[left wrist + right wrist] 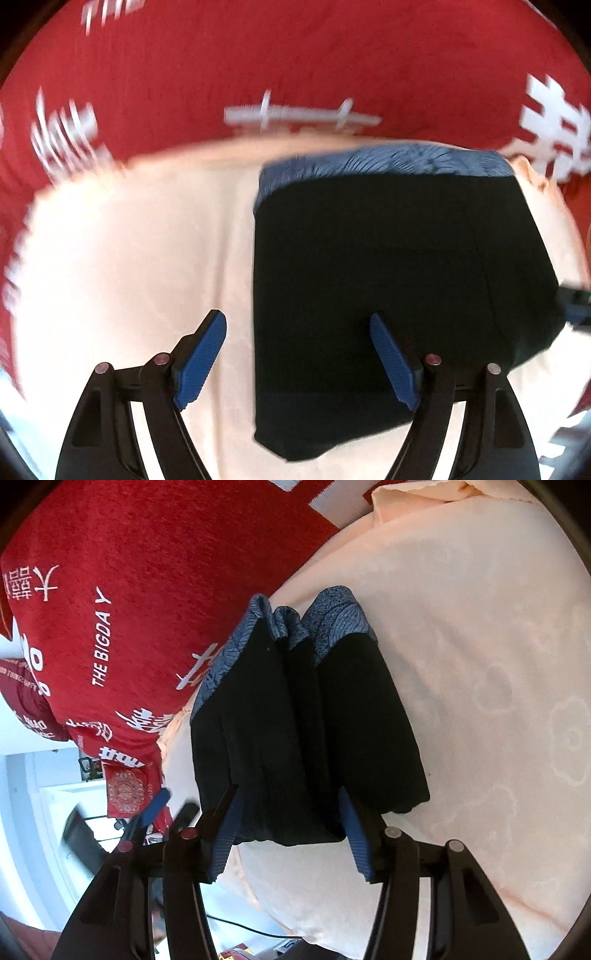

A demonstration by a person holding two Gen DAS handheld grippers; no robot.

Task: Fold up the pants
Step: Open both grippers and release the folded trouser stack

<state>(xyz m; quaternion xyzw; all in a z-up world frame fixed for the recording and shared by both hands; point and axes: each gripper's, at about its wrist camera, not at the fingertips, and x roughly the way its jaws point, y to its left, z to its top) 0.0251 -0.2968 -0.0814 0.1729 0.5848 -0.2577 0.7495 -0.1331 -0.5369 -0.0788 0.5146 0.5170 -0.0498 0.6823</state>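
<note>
Peach sheet (122, 258) bears one folded pants (388, 280); two grippers, left gripper (297, 354) and right gripper (291, 830), gape.

Red blanket (184, 55): white lettering motion-smeared, unreadable, upper and left of left wrist frame. Right gripper (576, 306): cut off at right edge, blurred. Pants (306, 738): near edge hidden behind fingers (356, 834), lower centre.
</note>
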